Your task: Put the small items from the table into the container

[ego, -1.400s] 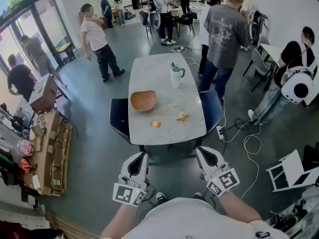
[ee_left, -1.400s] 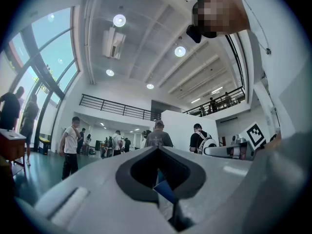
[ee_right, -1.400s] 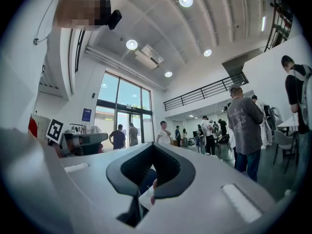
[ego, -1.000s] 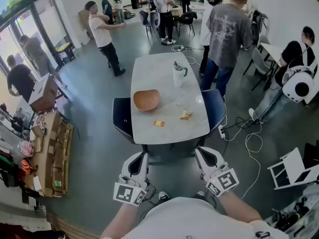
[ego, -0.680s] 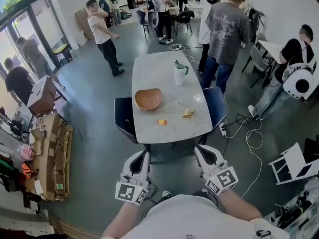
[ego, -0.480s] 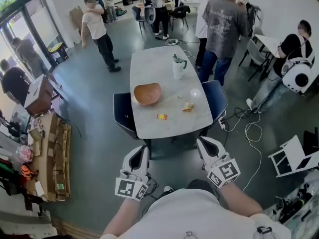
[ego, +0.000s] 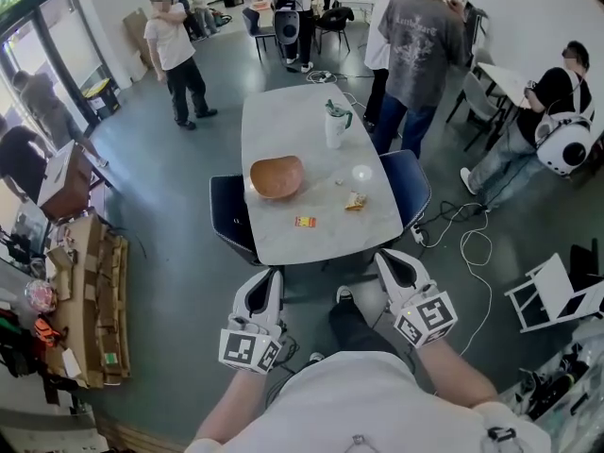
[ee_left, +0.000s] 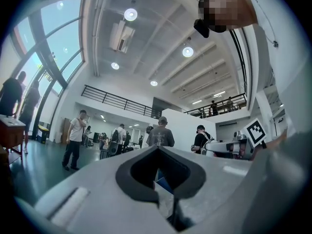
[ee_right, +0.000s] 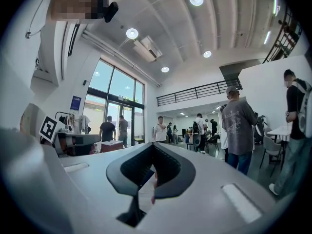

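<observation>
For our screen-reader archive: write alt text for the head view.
A light table stands ahead, bearing an orange bowl, a white tumbler, a yellow snack packet and a small red packet. Nearer the camera, the left claw and right claw are shut and empty, short of the table. People stand beyond it.

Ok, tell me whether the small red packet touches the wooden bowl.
Apart. The head view shows a strip of bare tabletop between the red packet and the wooden bowl.
</observation>
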